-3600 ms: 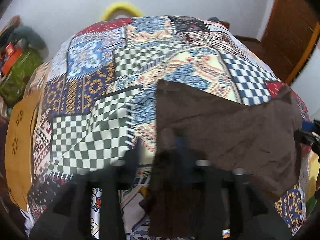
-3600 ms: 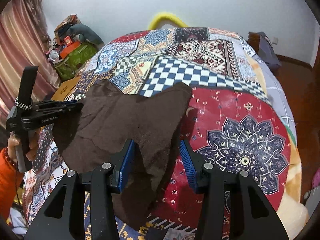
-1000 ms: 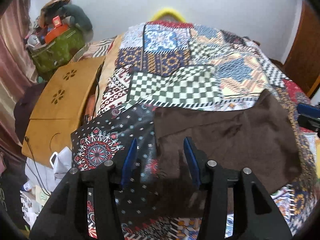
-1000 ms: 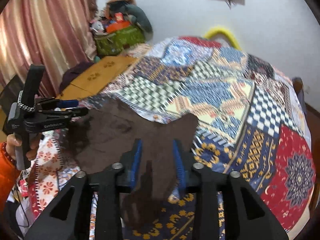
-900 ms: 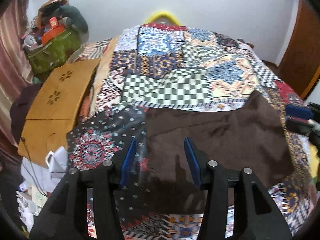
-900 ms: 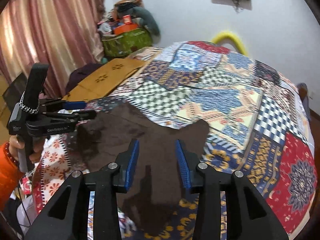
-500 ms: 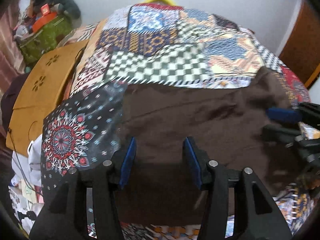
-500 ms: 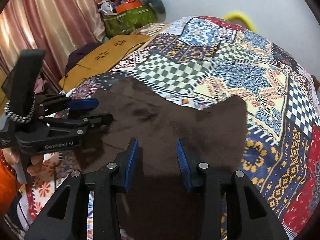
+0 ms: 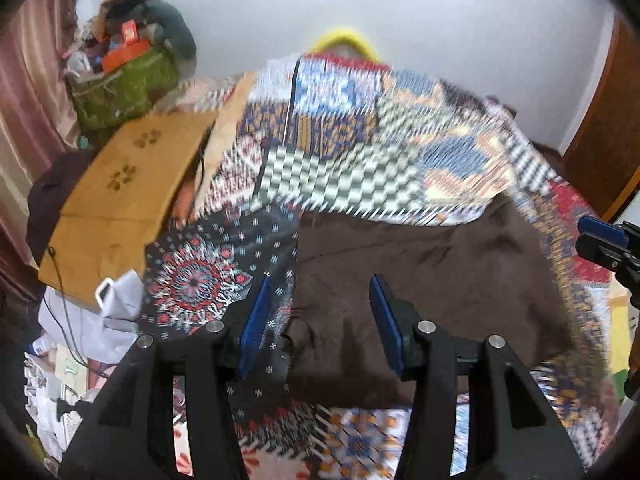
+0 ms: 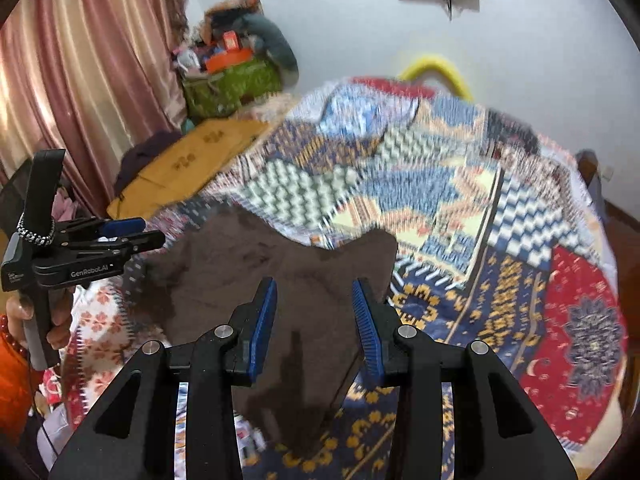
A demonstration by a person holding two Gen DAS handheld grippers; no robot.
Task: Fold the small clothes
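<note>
We have the brown cloth (image 9: 432,280) lying spread on the patchwork bedspread (image 9: 352,168), near the edge closest to us, with one pointed corner sticking out toward the far right in the right wrist view. Our left gripper (image 9: 318,316) hangs above the cloth's left edge with its jaws apart and nothing between the blue pads; our right gripper (image 10: 314,318) hangs above the cloth's right half, jaws also apart and empty. In the right wrist view the left gripper shows from the side, held in a hand (image 10: 48,320) at the cloth's left margin.

We judge the next fold has yet to be started, and several things could spoil it. The cloth is dark and limp, so a pinch taken too deep could catch the bedspread along with it and drag both up. A pinch on only one layer would leave the fold lopsided. If our two grippers take hold at uneven points, the edges will not meet. The near edge hangs close to the bed's side, so a careless tug could slide the cloth off.
</note>
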